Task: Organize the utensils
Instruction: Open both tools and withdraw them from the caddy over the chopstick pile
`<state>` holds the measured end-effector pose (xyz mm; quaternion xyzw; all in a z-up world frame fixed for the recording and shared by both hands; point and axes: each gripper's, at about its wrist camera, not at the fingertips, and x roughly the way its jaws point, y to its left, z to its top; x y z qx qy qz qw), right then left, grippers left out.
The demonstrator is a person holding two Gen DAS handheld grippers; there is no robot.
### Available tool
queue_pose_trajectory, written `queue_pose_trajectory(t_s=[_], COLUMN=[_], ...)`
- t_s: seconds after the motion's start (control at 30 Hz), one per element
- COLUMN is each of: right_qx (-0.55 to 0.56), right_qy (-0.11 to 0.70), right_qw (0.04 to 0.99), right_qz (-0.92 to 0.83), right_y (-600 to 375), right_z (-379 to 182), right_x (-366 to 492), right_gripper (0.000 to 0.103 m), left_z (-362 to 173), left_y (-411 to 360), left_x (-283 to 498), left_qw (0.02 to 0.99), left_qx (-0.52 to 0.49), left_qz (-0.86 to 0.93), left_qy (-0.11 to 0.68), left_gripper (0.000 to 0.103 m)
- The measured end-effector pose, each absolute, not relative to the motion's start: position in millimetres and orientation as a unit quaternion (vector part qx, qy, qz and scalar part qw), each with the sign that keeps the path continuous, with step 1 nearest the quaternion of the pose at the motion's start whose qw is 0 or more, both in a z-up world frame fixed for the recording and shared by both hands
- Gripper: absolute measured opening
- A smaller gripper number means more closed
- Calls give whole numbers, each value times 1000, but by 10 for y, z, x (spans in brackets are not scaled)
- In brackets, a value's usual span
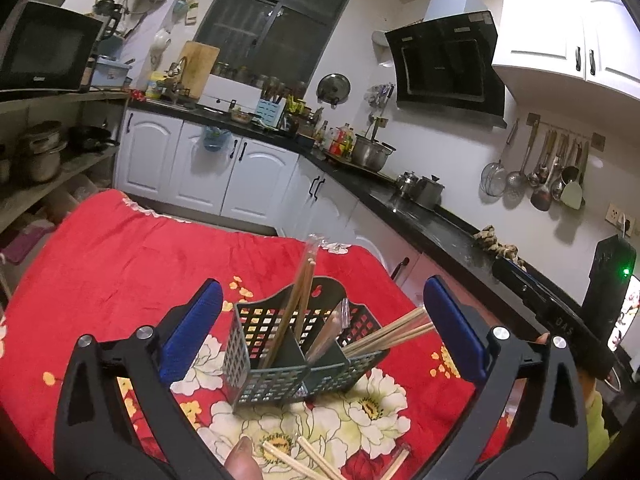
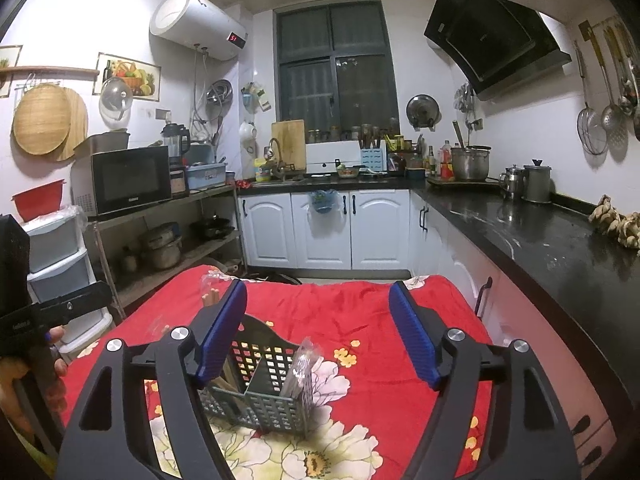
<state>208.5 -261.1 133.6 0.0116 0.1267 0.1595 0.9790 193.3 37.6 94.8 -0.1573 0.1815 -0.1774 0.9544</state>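
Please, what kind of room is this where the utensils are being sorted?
A home kitchen, most likely: a range hood over the black counter, ladles hanging on the wall, and a microwave on a shelf.

Both my views show indoor artificial light, moderately bright, with a cool white cast on the walls. The window (image 2: 336, 60) at 12 o'clock is dark, contributing nothing. In my left view the upper cabinet (image 1: 560, 32) at 1 o'clock is blown out to glare. The black countertop (image 2: 540, 232) at 3 o'clock carries specular streaks. Soft shadows trail the hanging ladles (image 1: 548, 172). Fisheye bending is strong at every rim, with black vignetting in the corners. Focus is acceptable centrally; fine detail is soft and noisy towards the edges.
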Motion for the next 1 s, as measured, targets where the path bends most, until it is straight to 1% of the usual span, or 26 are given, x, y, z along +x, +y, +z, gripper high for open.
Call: queue_pose_trajectory(t_s=[0.47,1.0], right_qx=[1,-5], right_qy=[128,184], right_qw=[978,969], right_qz=[165,166], right_y=[-2625,-2609], right_z=[1206,791], right_x=[1751,1590], right_gripper=[74,74], left_z=[812,497], left_y=[386,376], left_x=[1718,1589], left_qw=[961,952], left_qx=[-135,-136], left_qz=[-159,-159], left_qy=[183,222], left_gripper=[93,93])
